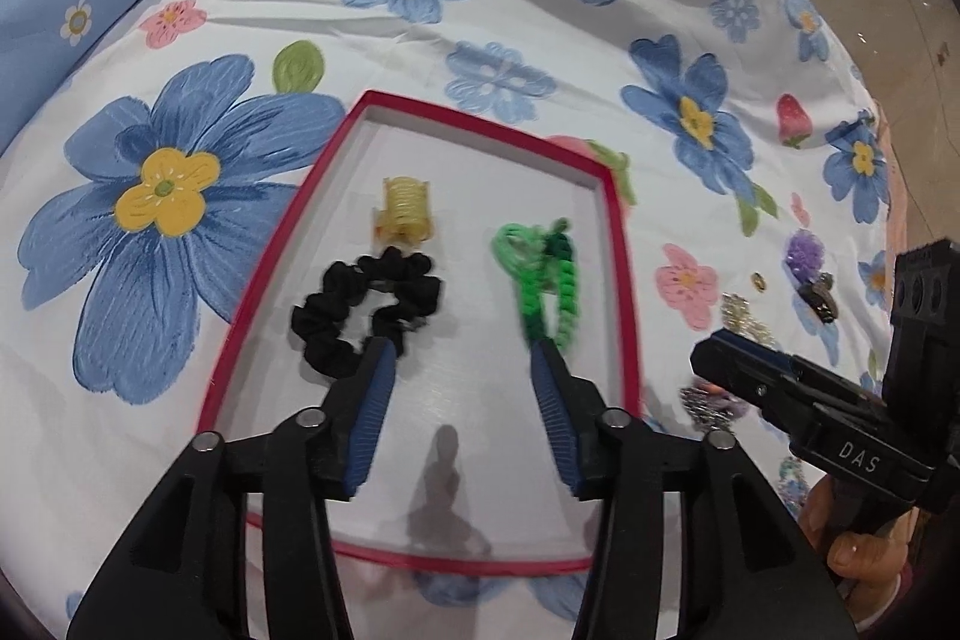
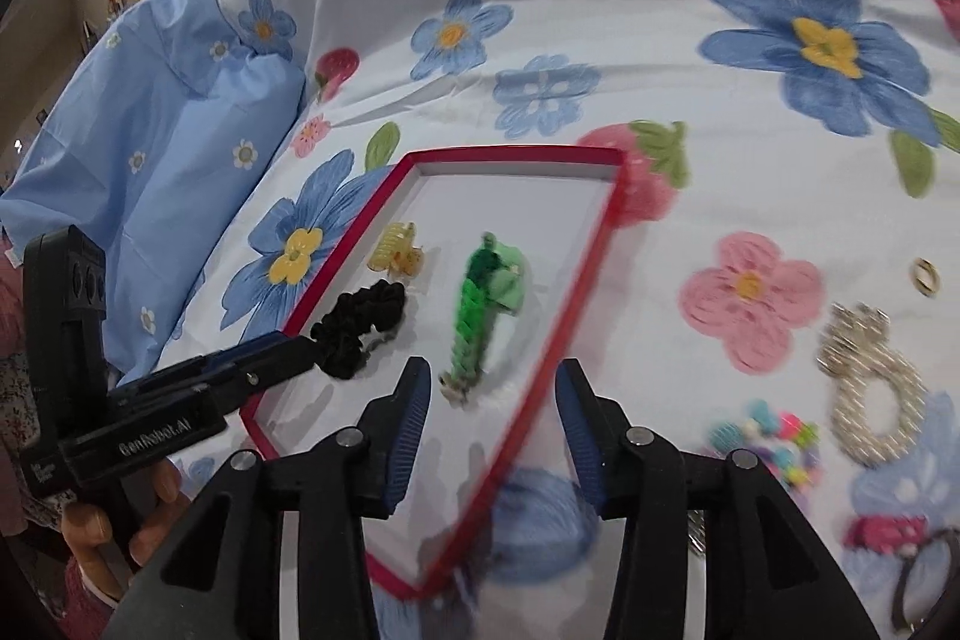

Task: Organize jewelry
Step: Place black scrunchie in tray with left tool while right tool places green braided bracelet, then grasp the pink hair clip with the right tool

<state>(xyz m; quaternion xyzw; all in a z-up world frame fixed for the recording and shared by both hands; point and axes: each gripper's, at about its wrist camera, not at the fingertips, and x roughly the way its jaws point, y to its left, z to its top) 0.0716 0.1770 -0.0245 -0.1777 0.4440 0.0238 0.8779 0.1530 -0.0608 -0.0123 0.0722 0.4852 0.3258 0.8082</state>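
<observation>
Over the red-rimmed tray holding green braided band, black scrunchie and yellow claw clip, left gripper and right gripper both agape, empty; best swinging right, low, toward the pearl piece outside.

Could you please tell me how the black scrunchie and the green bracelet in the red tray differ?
The scrunchie is black, ruffled fabric lying as an open ring; the bracelet is a green braid in light and dark shades, stretched out long and narrow. The scrunchie lies toward the tray's left side, the bracelet toward its right. Both lie flat inside the tray, ungripped.
</observation>
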